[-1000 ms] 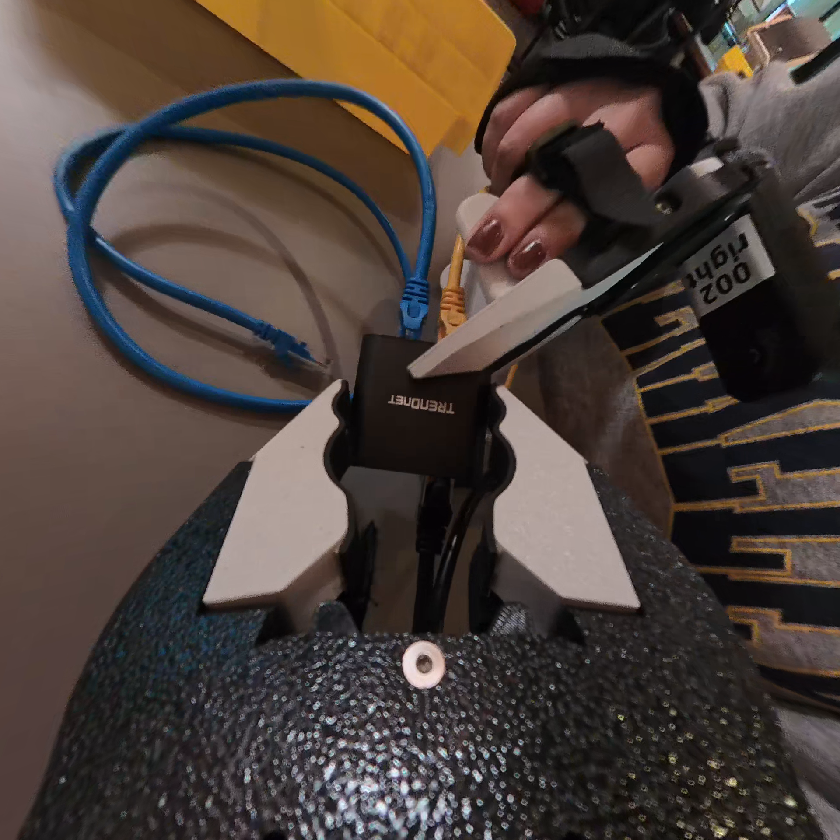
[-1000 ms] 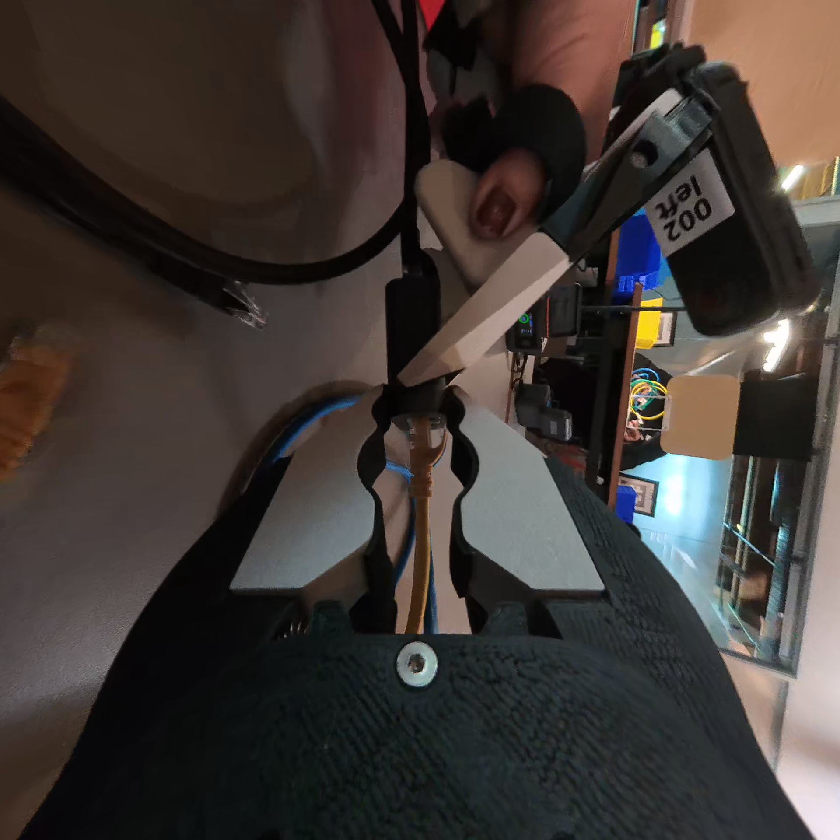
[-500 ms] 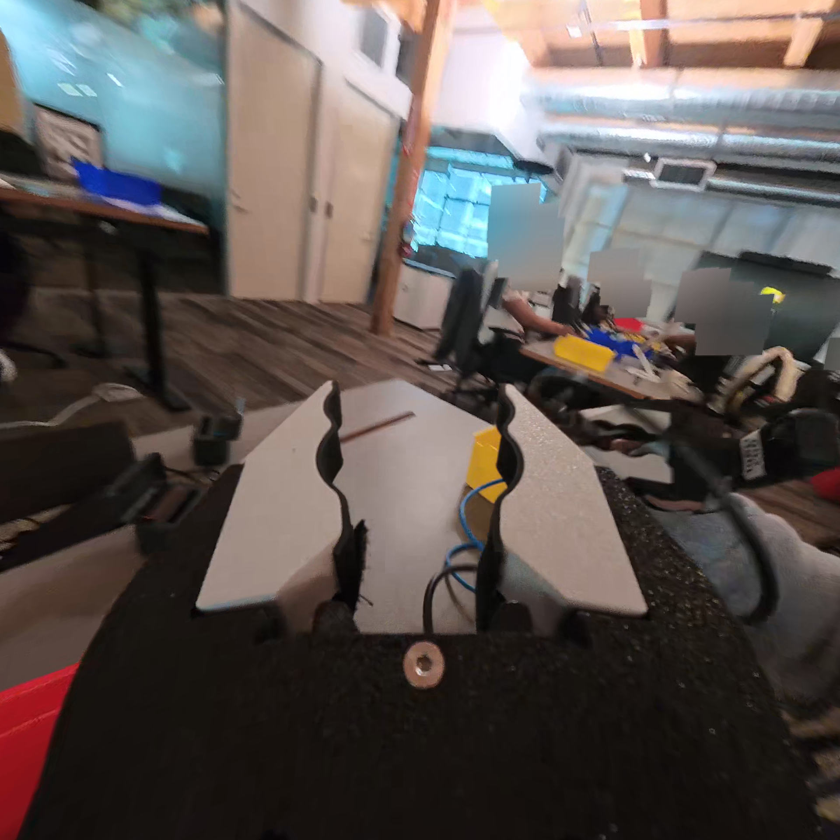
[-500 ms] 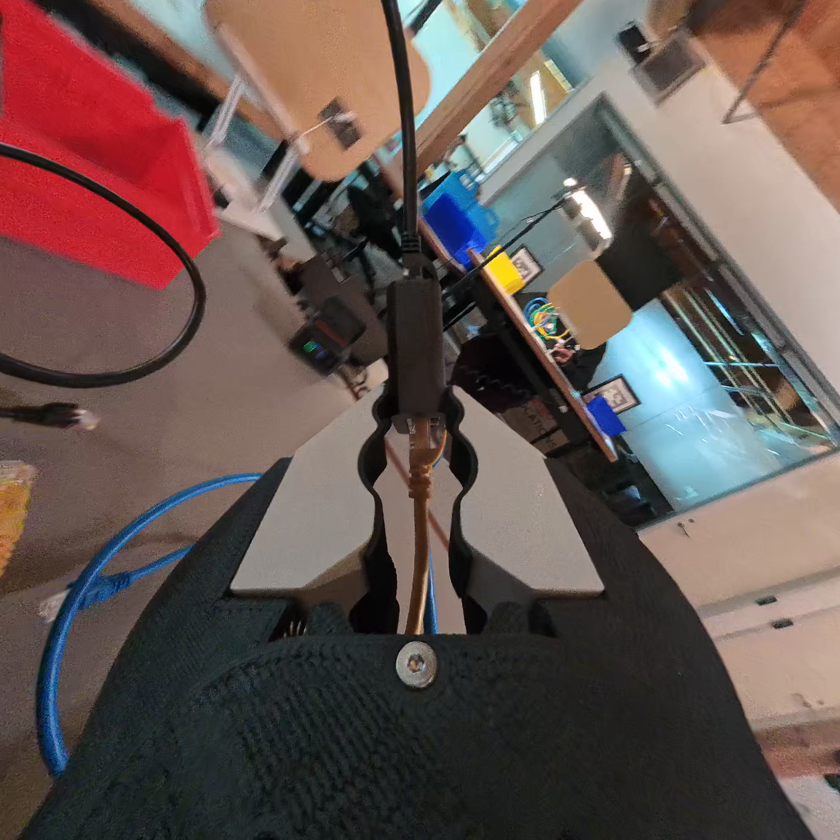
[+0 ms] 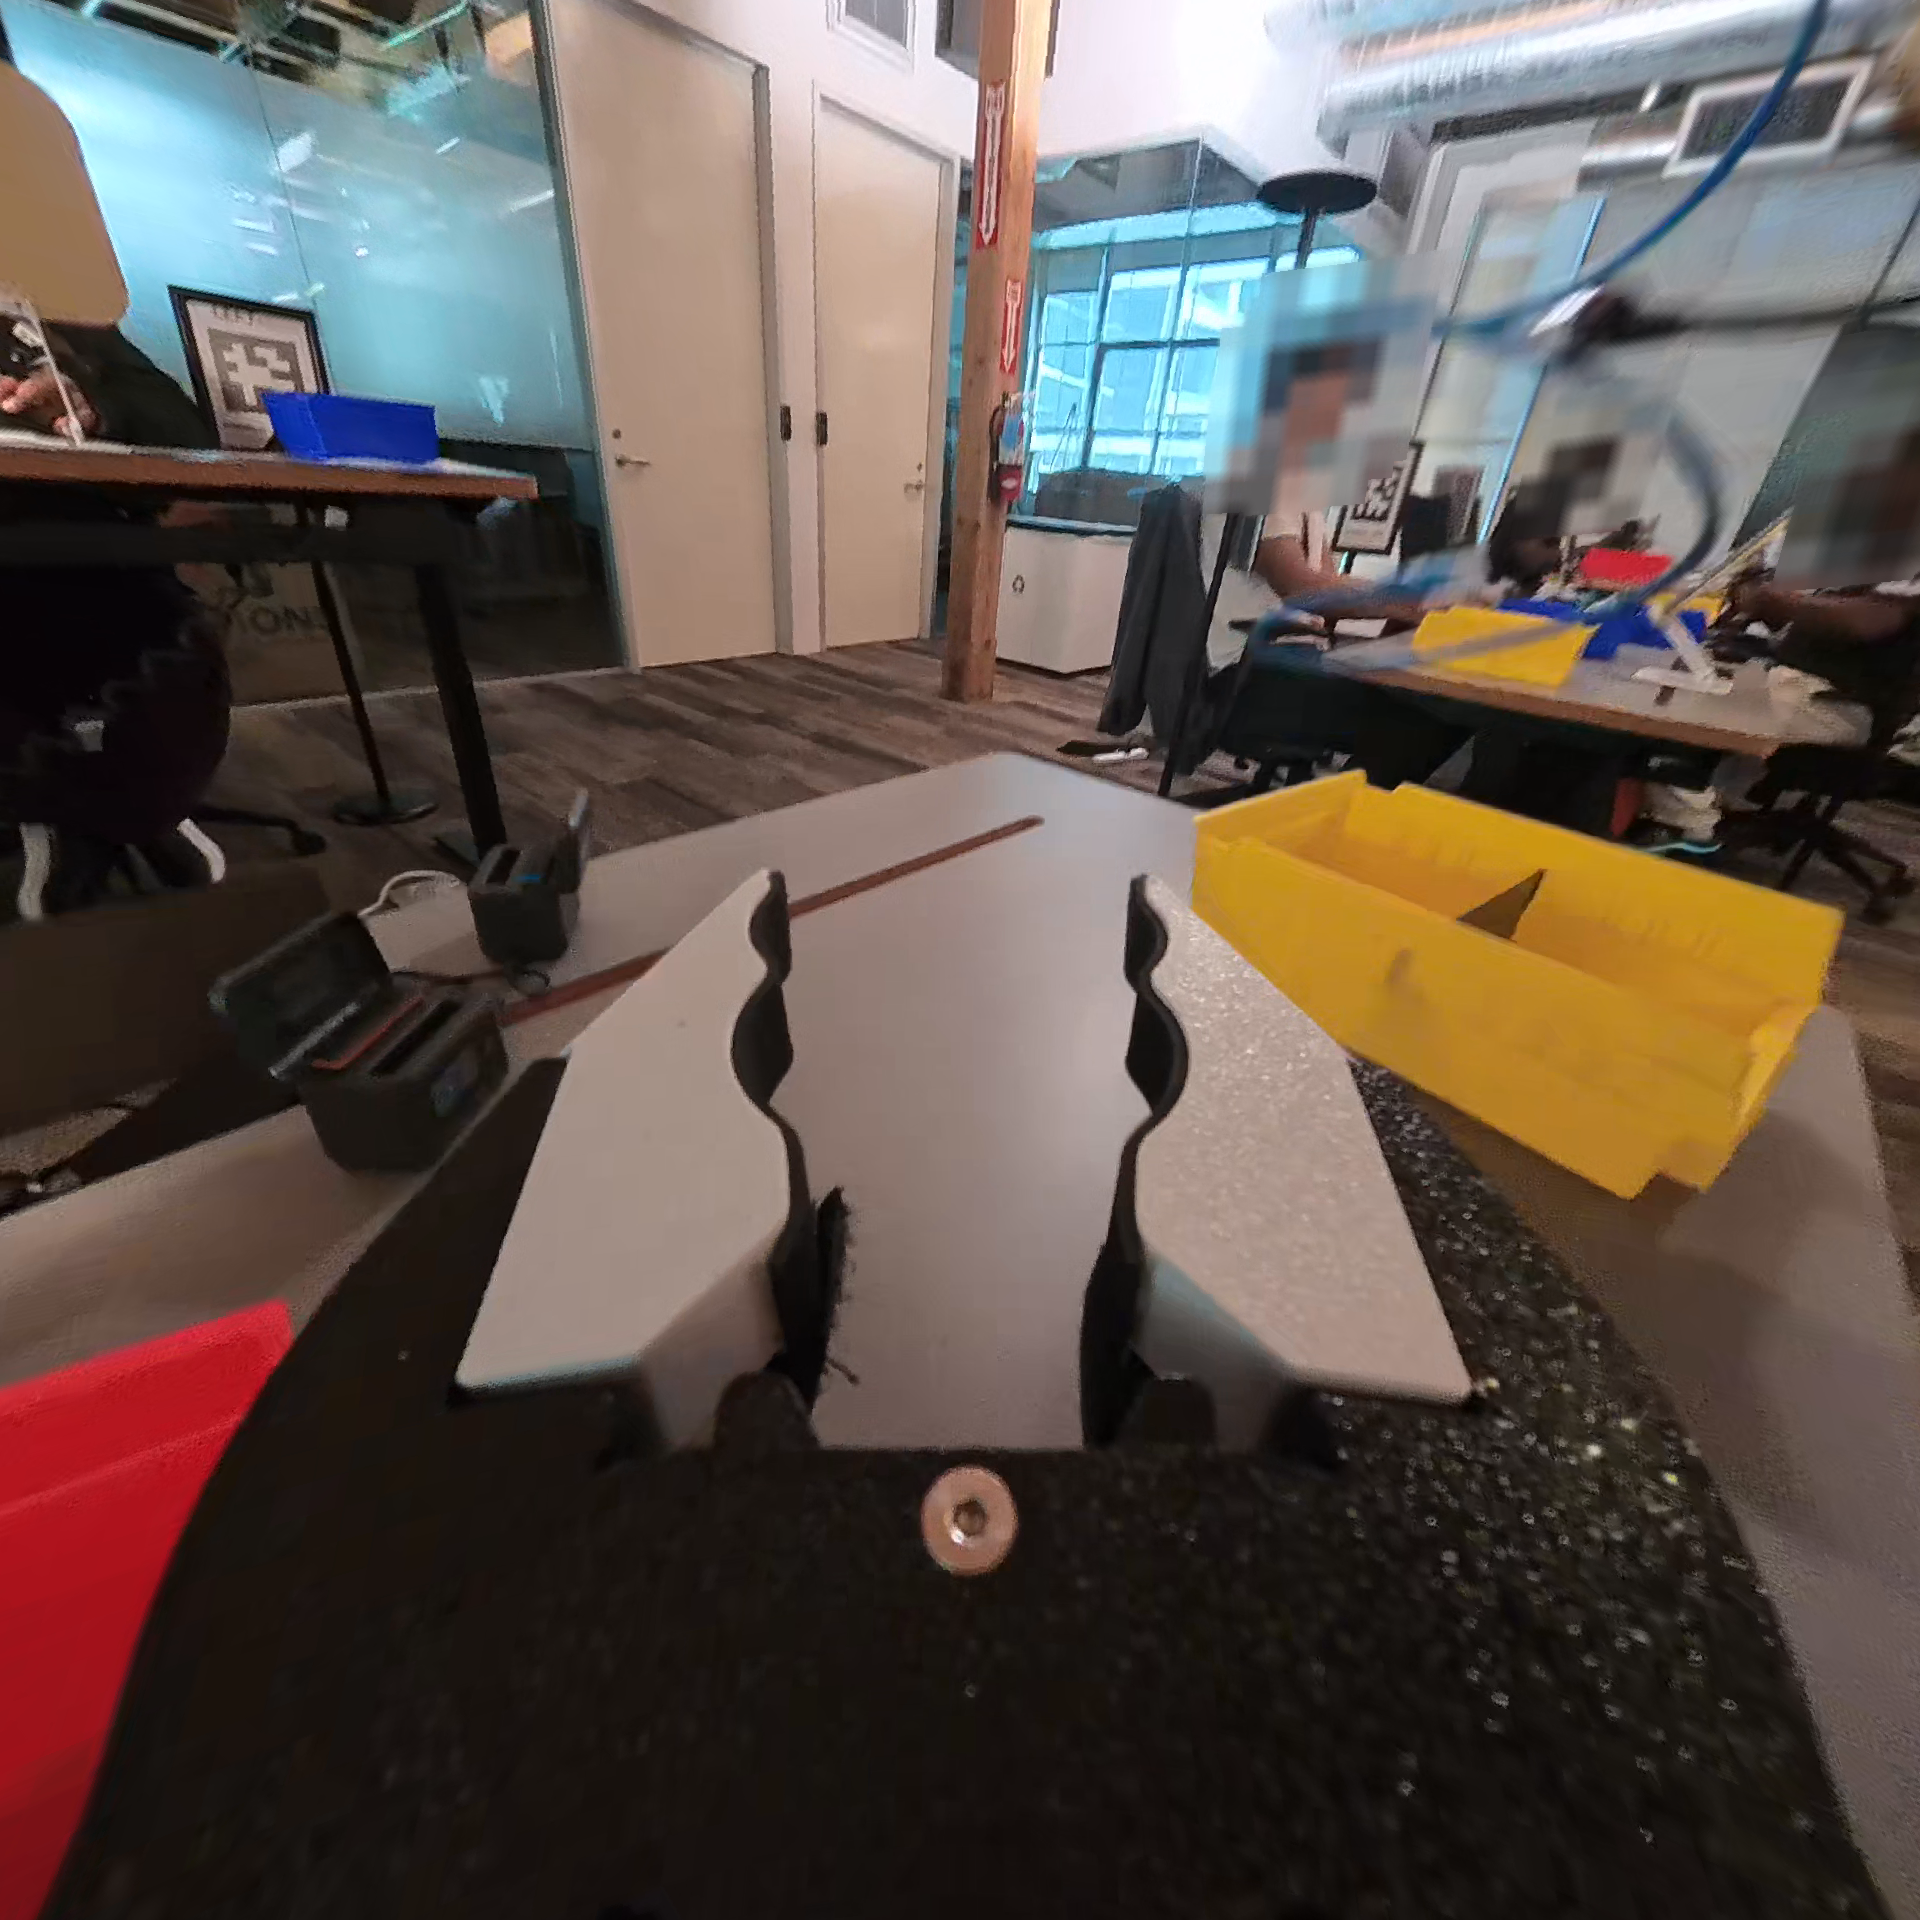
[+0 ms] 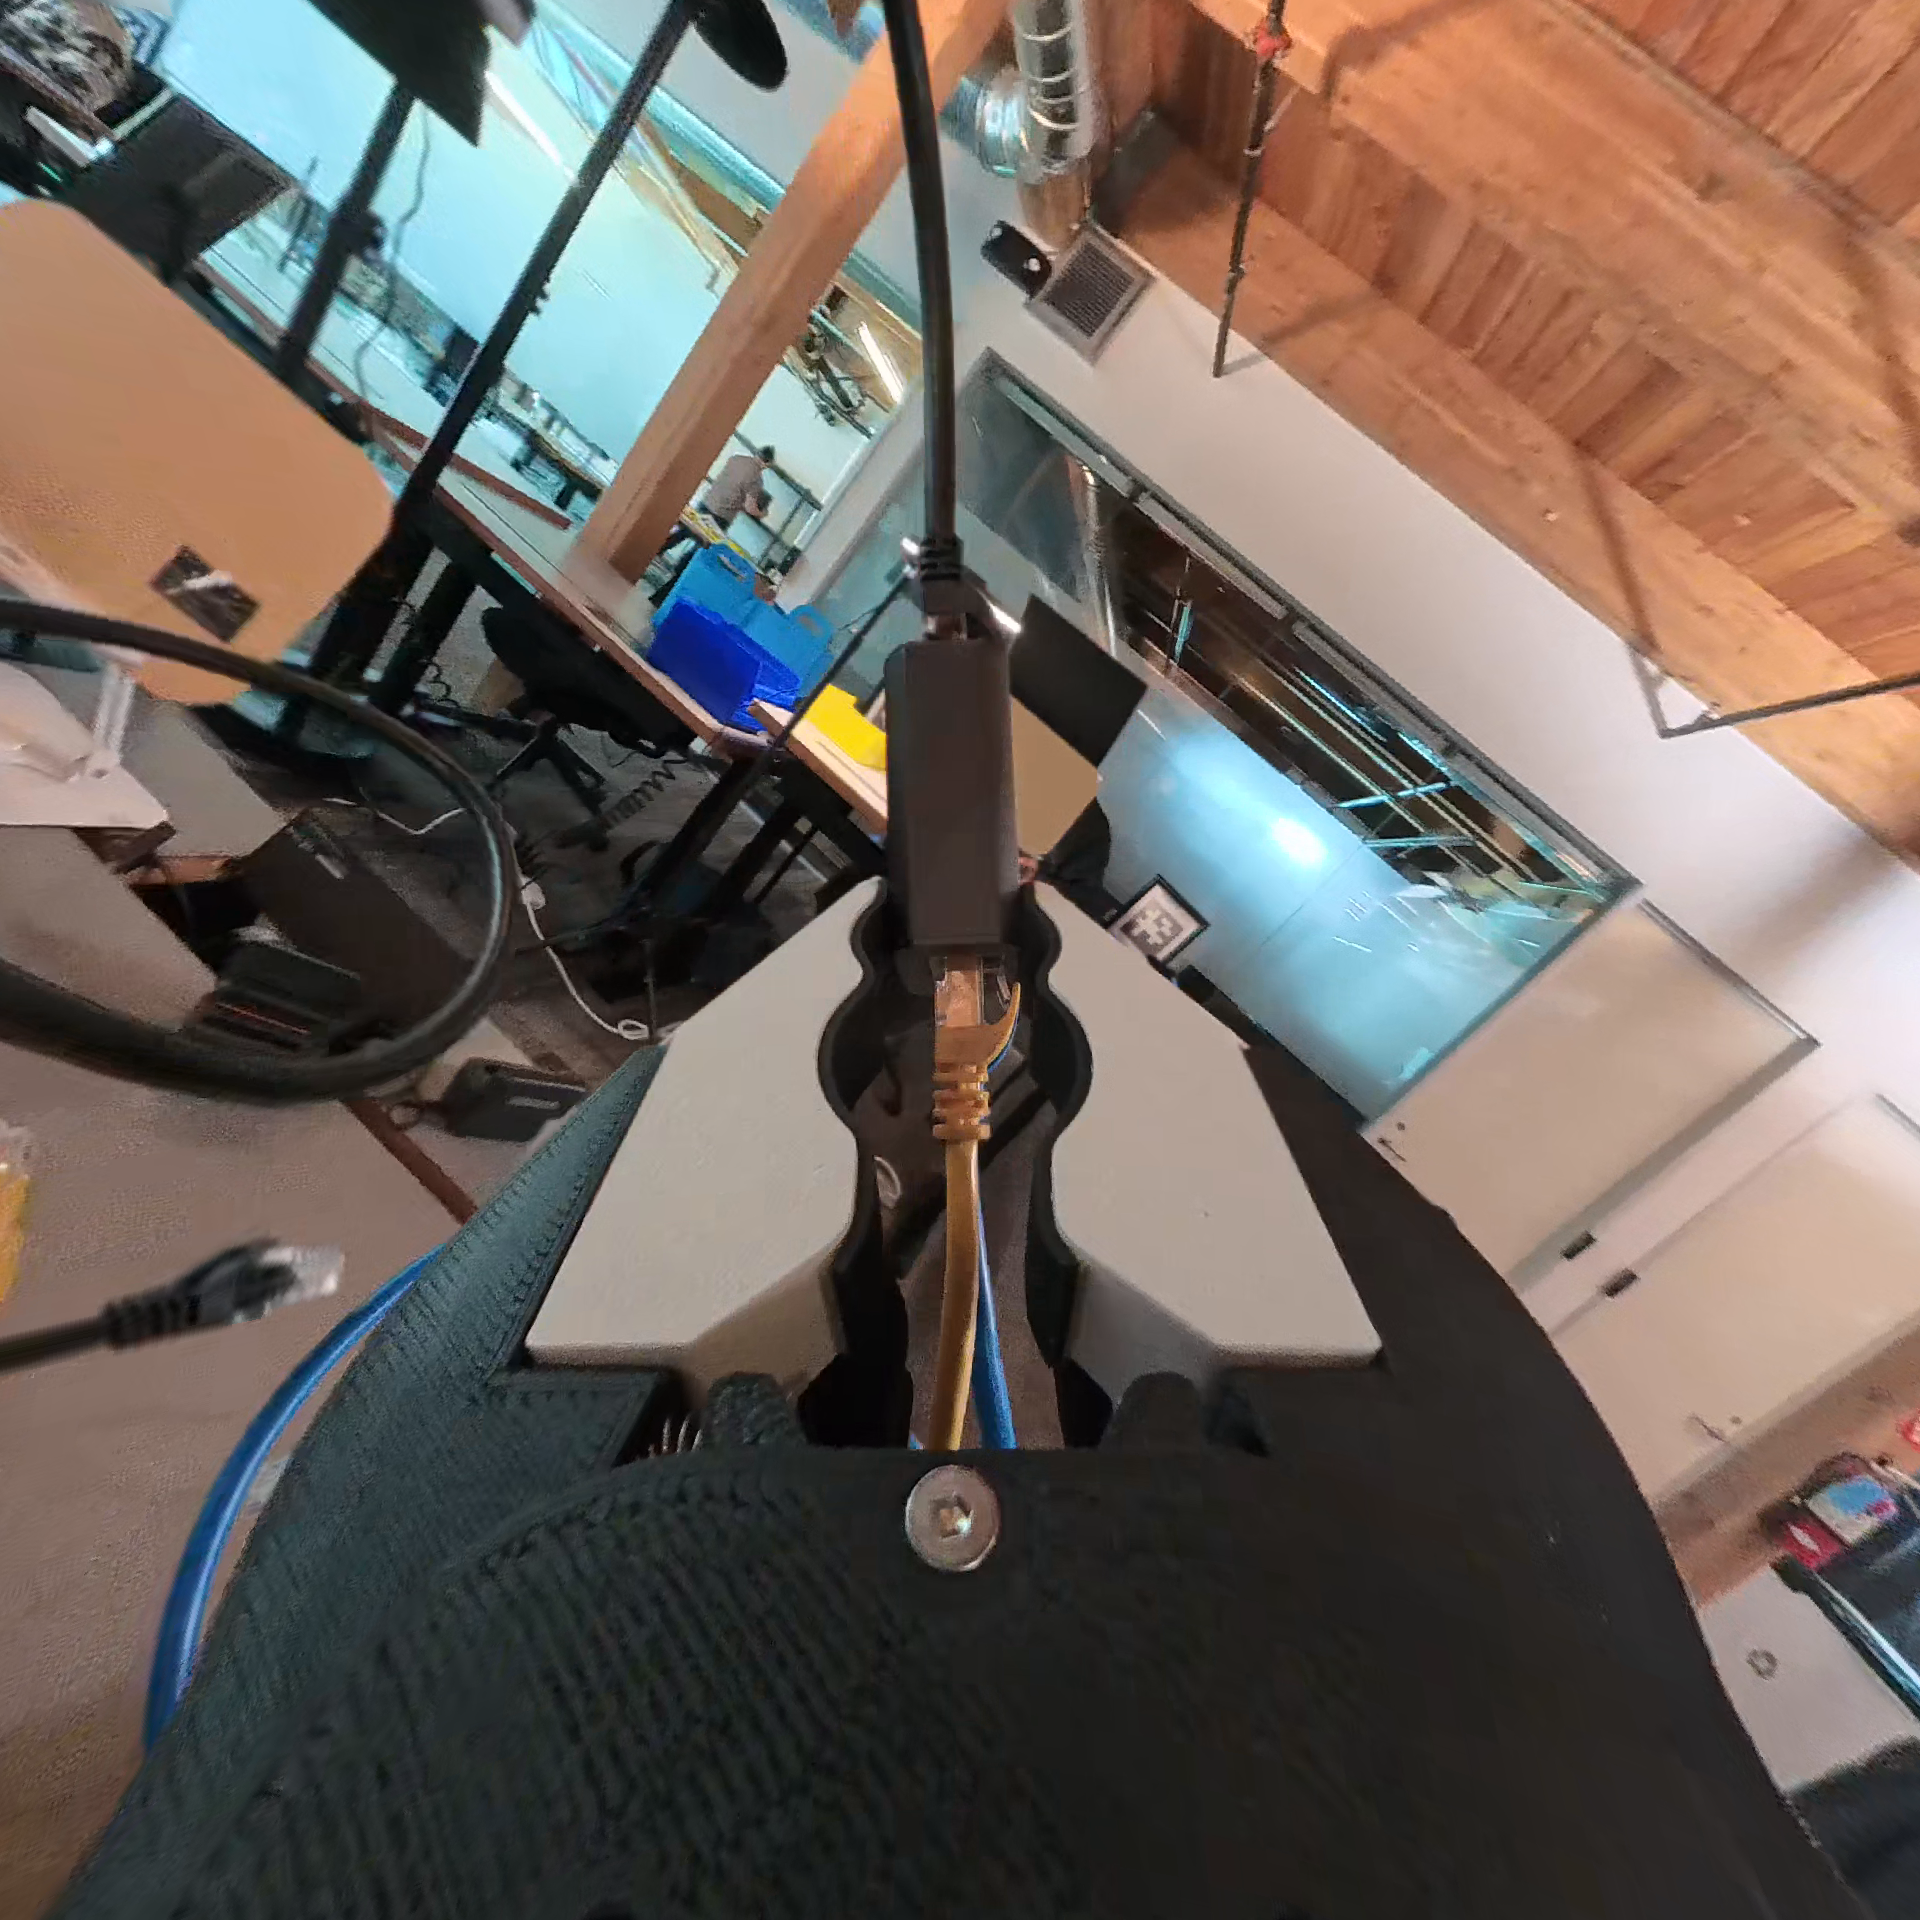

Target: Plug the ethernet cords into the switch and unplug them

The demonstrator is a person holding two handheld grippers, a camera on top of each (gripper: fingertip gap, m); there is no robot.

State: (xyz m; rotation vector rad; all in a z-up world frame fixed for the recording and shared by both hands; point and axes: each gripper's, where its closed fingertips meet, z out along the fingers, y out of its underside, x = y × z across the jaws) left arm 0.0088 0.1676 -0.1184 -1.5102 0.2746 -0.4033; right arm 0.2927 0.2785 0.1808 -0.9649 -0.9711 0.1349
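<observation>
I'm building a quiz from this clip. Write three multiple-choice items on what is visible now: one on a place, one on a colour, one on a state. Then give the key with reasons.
1. Where does the yellow bin sit relative to the left gripper?
A. On the table ahead and to its right
B. Between its fingers
C. On the floor to its left

2. What colour is the cord plugged into the near end of the switch, the one whose plug shows?
A. Red
B. Orange-yellow
C. White

3. What state is the right gripper in?
A. Open and empty
B. Shut on the switch
C. Shut on a loose black plug

Key: 1 A, the bin rests on the grey table right of the open, empty fingers. 2 B, the orange-yellow plug enters the switch's near end. 3 B, both fingers press the black switch body.
</observation>
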